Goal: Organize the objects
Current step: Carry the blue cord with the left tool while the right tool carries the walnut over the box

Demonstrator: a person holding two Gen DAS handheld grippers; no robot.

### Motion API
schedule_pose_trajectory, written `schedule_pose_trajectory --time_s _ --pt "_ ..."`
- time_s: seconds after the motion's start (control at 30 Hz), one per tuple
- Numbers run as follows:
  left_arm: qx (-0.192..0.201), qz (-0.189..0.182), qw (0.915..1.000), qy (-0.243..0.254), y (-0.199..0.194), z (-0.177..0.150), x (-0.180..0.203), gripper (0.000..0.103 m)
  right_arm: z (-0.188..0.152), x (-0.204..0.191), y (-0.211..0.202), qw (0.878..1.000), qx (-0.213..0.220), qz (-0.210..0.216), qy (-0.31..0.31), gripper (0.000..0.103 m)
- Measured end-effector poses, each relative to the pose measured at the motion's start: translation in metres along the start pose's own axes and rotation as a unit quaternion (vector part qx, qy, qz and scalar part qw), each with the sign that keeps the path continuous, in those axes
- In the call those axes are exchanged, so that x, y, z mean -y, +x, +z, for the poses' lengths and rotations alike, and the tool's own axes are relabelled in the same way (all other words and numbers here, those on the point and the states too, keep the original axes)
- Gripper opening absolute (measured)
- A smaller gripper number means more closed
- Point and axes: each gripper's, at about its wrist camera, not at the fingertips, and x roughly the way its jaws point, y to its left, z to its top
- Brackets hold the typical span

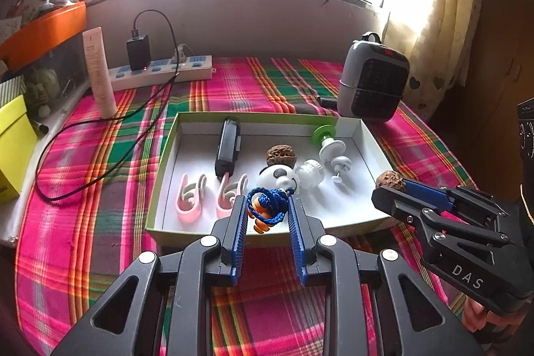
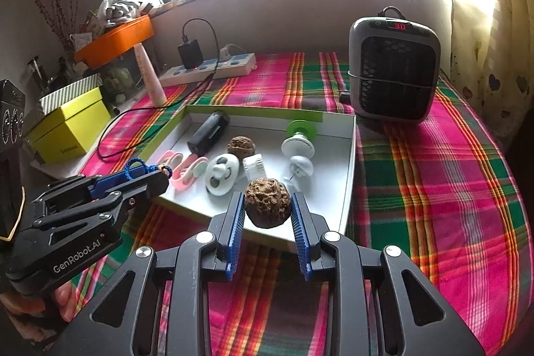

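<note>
Walnut (image 2: 267, 202) between right fingers (image 2: 301, 224)

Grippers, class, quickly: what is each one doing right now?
Left gripper: closed on the blue cord with orange earplugs.
Right gripper: closed on a walnut, above the box's near edge.

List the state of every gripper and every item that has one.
left gripper: shut on blue cord charm
right gripper: shut on walnut
second walnut: resting in tray
heater: on, red display lit
power strip: black charger plugged in
</note>
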Motion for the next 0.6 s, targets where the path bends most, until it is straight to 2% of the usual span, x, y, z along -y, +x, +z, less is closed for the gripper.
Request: schedule_pose_trajectory --time_s 0.6 --pt "-0.019 0.005 0.9998 0.0 0.031 0.008 -0.002 0.023 0.011 0.013 0.025 1.0 -0.018 -0.006 -0.002 0.029"
